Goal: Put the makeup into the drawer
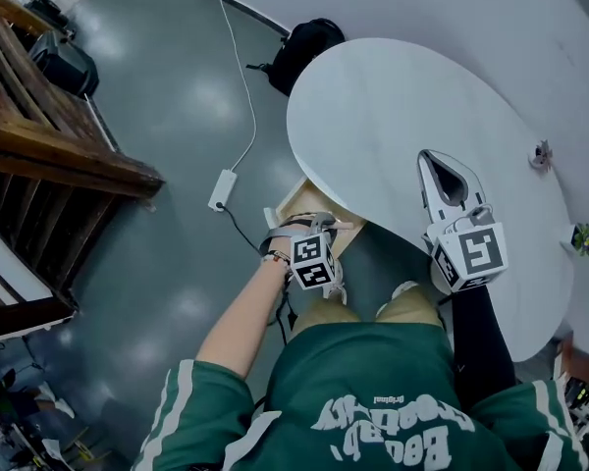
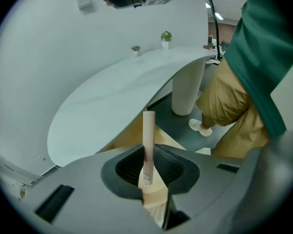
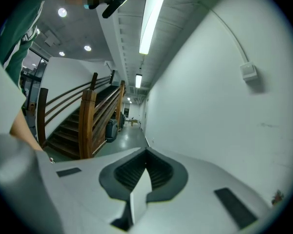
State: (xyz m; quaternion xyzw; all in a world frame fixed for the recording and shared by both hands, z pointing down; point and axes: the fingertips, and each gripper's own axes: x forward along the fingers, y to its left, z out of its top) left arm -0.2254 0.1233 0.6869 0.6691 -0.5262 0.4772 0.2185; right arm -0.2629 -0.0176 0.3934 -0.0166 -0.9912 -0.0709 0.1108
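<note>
A slim pale pink makeup tube [image 2: 148, 135] stands upright between the jaws of my left gripper [image 2: 149, 156], which is shut on its lower end. In the head view the left gripper [image 1: 314, 238] hangs just below the near rim of the white oval table [image 1: 393, 96], over the open light-wood drawer [image 1: 303, 202]. The drawer's wood [image 2: 129, 138] also shows behind the tube, under the table edge. My right gripper [image 1: 430, 160] hovers above the table top with its jaws together. In its own view the right gripper [image 3: 146, 156] holds nothing and faces a white wall.
A black backpack [image 1: 308, 47] lies on the floor beyond the table, and a white power strip [image 1: 222, 188] with cable lies left of the drawer. A wooden staircase [image 1: 49, 140] fills the left. A small plant [image 1: 583, 236] and a small ornament [image 1: 541, 153] sit on the table's right. The table pedestal [image 2: 187, 89] stands by my legs.
</note>
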